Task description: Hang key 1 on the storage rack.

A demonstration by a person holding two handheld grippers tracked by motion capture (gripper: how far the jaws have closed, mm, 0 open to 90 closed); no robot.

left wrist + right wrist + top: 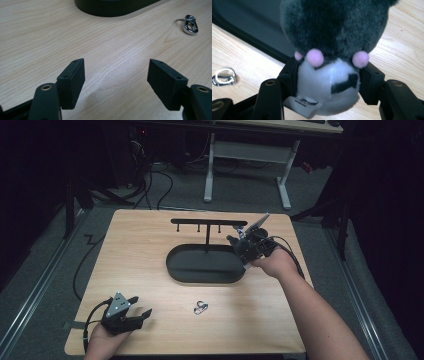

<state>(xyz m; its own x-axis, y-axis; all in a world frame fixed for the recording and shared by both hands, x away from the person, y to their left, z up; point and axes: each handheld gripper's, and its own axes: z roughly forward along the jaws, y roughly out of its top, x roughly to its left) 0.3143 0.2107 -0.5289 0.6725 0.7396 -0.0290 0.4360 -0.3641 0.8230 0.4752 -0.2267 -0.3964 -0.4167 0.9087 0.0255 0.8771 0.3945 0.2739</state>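
A light wooden table (150, 330) carries the whole scene, and on its far half sits a black oval tray (205, 265) with a thin post rising from it to a black crossbar with small pegs (207, 222).

The right gripper (239, 245) is at the tray's right end, just above its rim, held by the person's right hand (274, 262). In the right gripper view its jaws stand partly open with a small plush toy (332, 50) between them: dark grey fur on top, a white lower part with a black patch, pink pom-poms across the seam and a white label hanging below. Both pads press against the white part, so the toy is gripped, with the tray's dark floor showing behind it.

The left gripper (116, 75) rests low near the table's near left corner, in the left hand (102, 340). Its jaws are spread wide with only bare wood between them.

A small silver clasp (200, 308), probably a key-ring clip though it is too small to be sure, lies on the wood in front of the tray, well apart from both grippers.
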